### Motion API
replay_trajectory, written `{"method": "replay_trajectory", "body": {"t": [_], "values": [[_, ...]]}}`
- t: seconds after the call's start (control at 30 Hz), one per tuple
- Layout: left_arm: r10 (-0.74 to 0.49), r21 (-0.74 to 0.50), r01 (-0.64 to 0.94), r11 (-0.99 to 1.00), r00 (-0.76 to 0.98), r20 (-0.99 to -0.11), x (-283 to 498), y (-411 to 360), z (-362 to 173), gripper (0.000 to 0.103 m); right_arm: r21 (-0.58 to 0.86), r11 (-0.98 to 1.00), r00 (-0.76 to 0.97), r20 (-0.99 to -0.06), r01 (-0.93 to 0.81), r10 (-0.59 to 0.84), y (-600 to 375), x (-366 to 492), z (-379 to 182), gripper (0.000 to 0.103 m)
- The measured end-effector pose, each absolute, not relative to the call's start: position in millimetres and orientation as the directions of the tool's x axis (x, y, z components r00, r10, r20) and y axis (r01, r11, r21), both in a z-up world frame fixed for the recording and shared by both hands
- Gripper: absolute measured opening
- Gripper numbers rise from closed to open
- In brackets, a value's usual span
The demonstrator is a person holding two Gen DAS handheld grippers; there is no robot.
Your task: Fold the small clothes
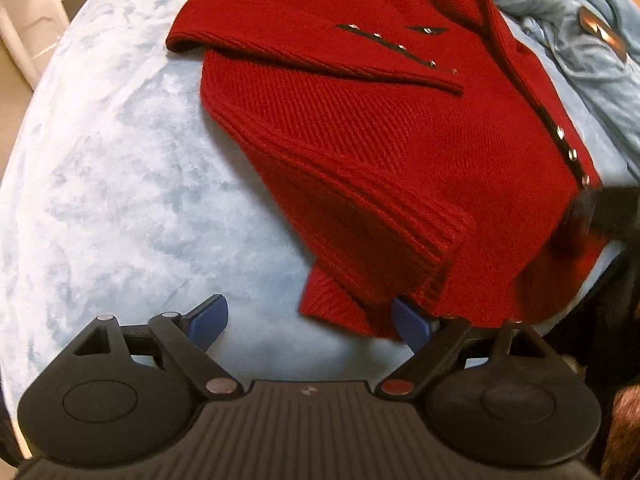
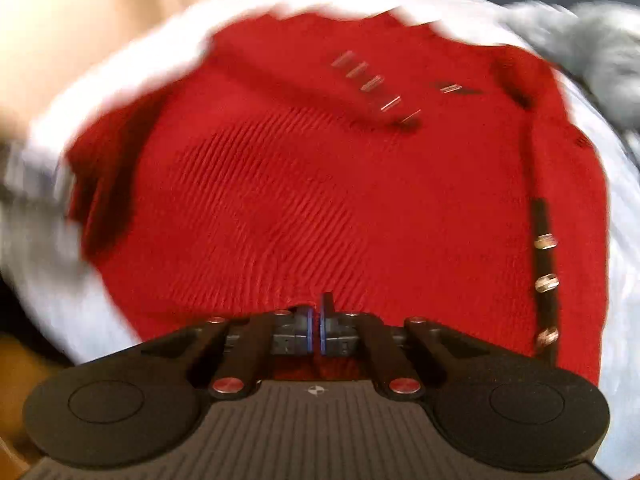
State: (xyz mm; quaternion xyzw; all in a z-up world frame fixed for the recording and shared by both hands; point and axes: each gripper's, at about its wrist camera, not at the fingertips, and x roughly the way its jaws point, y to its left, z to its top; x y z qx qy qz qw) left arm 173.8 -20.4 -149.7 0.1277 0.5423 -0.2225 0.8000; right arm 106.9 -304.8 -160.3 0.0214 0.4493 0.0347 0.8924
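A red knit cardigan (image 1: 360, 128) with metal snap buttons lies on a pale blue fleece blanket (image 1: 120, 184), one sleeve folded across its chest. My left gripper (image 1: 308, 326) is open, low over the blanket at the cardigan's near hem; its right fingertip (image 1: 410, 324) touches the lifted hem corner. The right gripper shows as a dark blur at the cardigan's right edge (image 1: 600, 212). In the blurred right wrist view the cardigan (image 2: 320, 184) fills the frame, and my right gripper (image 2: 316, 326) is shut on its near hem.
A crumpled pale blue garment (image 1: 568, 20) with a brown toggle lies at the back right. White furniture (image 1: 36, 12) stands beyond the blanket at the far left. The bed edge drops off at the right.
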Motion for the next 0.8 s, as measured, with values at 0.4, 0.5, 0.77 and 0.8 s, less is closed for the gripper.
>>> {"method": "replay_trajectory", "body": {"t": [0.4, 0.5, 0.77, 0.8], "values": [[-0.263, -0.003, 0.606, 0.795, 0.340, -0.903, 156, -62, -156, 0.094, 0.139, 0.977, 0.694, -0.719, 0.164, -0.014, -387, 158, -101, 0.003], [-0.216, 0.026, 0.561, 0.828, 0.361, -0.907, 170, -64, -170, 0.094, 0.182, 0.965, 0.700, -0.714, 0.190, -0.003, -394, 157, -99, 0.003], [-0.271, -0.010, 0.428, 0.904, 0.555, -0.787, 195, -21, -129, 0.058, 0.193, 0.961, 0.701, -0.713, 0.197, -0.001, -404, 171, -95, 0.003], [-0.273, 0.007, 0.438, 0.899, 0.572, -0.773, 195, -20, -124, 0.059, 0.199, 0.960, 0.702, -0.712, 0.195, 0.005, -403, 170, -96, 0.003]]}}
